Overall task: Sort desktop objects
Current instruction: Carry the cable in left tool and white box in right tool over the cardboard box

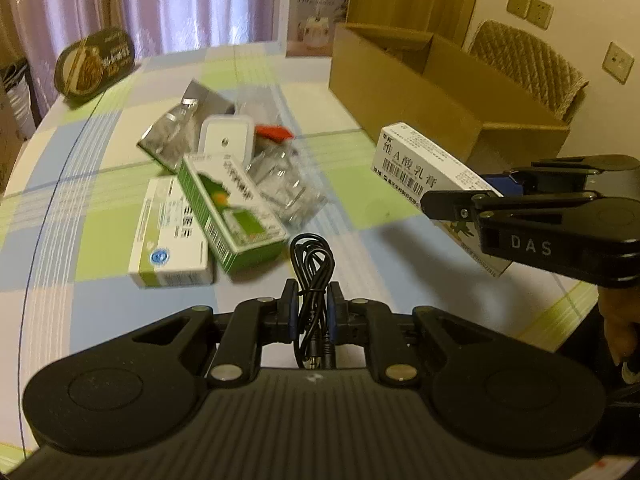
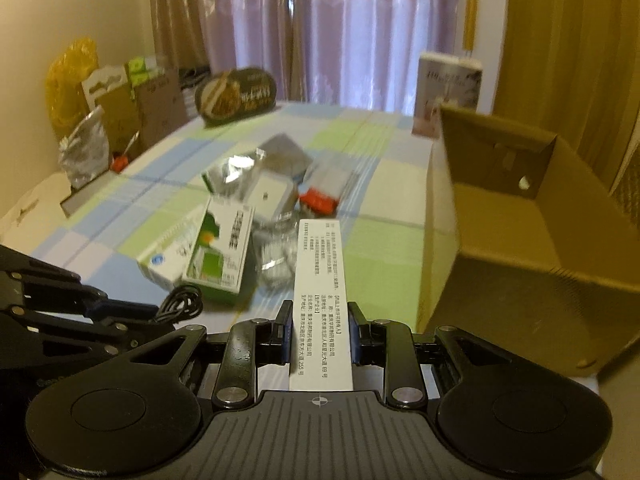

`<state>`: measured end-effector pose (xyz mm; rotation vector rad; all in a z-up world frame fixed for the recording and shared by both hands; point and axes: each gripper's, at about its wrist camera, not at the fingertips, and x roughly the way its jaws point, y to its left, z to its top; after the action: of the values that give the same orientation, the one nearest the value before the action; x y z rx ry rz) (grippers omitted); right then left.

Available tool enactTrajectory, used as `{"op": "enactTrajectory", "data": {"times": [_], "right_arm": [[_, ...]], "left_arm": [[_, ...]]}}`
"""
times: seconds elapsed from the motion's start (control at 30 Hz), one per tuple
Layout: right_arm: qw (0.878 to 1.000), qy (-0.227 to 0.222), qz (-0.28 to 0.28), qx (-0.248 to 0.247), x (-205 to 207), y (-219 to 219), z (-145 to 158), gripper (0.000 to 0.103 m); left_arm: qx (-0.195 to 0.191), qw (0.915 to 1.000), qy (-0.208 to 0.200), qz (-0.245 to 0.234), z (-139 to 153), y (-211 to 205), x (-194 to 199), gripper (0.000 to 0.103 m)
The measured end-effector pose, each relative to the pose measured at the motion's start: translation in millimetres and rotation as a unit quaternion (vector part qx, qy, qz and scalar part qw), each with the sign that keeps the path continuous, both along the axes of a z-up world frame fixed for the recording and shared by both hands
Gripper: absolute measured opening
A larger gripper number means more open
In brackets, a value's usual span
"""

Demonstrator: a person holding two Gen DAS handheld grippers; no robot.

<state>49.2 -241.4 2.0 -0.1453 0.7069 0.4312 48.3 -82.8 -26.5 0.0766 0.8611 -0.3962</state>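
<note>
Right hand-held gripper (image 2: 318,334) clamped on white medicine box (image 2: 320,300), long axis pointing forward; cardboard box (image 2: 520,240) close to my right. Left hand-held gripper (image 1: 313,314) clamped on black cable (image 1: 312,268), farther off.

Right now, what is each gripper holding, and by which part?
The left gripper clamps a coiled black cable near its plug end. The right gripper clamps a white medicine box by its long sides, near one end.
</note>
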Motion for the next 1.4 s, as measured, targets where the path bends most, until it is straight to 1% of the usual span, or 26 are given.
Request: {"op": "enactTrajectory", "data": {"times": [0.23, 0.43, 0.6, 0.77, 0.93, 1.07, 1.4], "right_arm": [[0.999, -0.031, -0.020, 0.015, -9, -19, 29, 0.023], [0.997, -0.055, -0.047, 0.026, -10, -45, 53, 0.023], [0.995, -0.069, -0.071, 0.029, -2, -71, 66, 0.023], [0.992, -0.079, -0.095, 0.033, 16, -99, 76, 0.023], [0.990, -0.082, -0.112, 0.033, 40, -121, 81, 0.023], [0.989, -0.073, -0.120, 0.036, 58, -134, 78, 0.023], [0.989, -0.050, -0.136, 0.037, 87, -158, 60, 0.023]], "left_arm": [[-0.018, 0.9994, -0.025, -0.016, 28, -19, -1, 0.011], [-0.030, 0.9976, -0.047, -0.039, 52, -45, 7, 0.011], [-0.042, 0.9952, -0.063, -0.062, 70, -71, 20, 0.011], [-0.046, 0.9928, -0.071, -0.084, 80, -102, 38, 0.011], [-0.053, 0.9910, -0.076, -0.096, 87, -128, 57, 0.011], [-0.056, 0.9902, -0.076, -0.102, 89, -146, 72, 0.011], [-0.062, 0.9895, -0.061, -0.115, 83, -180, 101, 0.011]]}}
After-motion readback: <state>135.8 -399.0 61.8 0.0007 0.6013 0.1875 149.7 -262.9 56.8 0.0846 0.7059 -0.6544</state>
